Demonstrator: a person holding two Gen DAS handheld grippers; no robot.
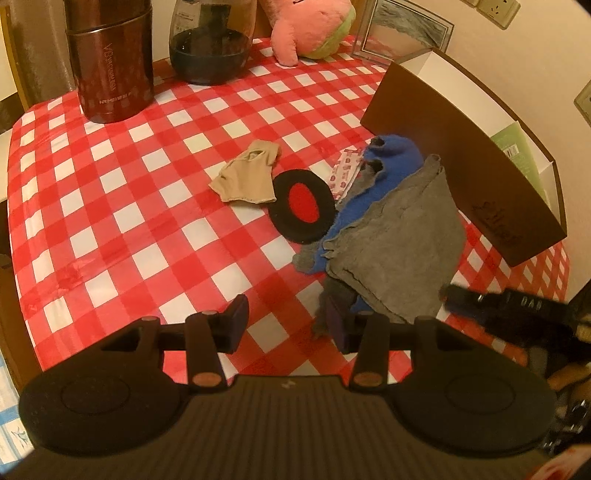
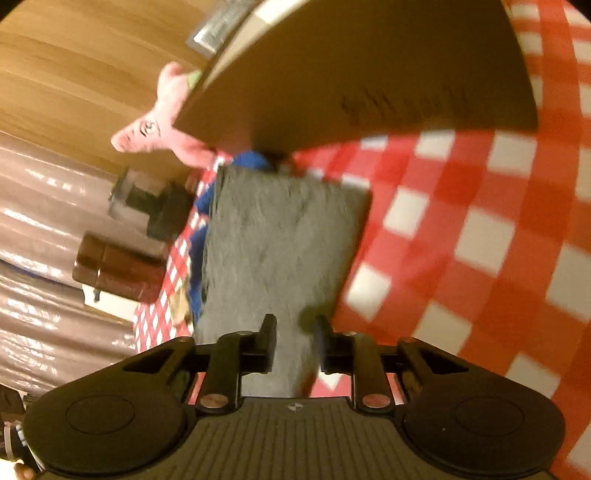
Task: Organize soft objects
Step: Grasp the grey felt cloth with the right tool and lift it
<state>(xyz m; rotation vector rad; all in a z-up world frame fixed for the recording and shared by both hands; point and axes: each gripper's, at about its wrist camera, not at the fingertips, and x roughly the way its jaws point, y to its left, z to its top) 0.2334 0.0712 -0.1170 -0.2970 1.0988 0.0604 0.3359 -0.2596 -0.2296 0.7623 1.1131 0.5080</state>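
Note:
A grey cloth (image 1: 399, 236) lies on a blue cloth (image 1: 391, 158) beside a brown box (image 1: 461, 162) on the red checked table. A beige sock (image 1: 247, 173) and a black-and-red oval pad (image 1: 303, 205) lie to their left. My left gripper (image 1: 288, 321) is open above the table, its right finger at the grey cloth's near corner. My right gripper (image 2: 295, 343) is tilted, part open, its fingers on either side of the grey cloth's (image 2: 273, 236) edge; it also shows in the left wrist view (image 1: 491, 306).
A pink plush toy (image 1: 310, 26), a dark glass jar (image 1: 210, 40) and a maroon flask (image 1: 110, 62) stand at the table's far edge. A small printed packet (image 1: 345, 173) lies by the blue cloth. The box holds a green packet (image 1: 517, 147).

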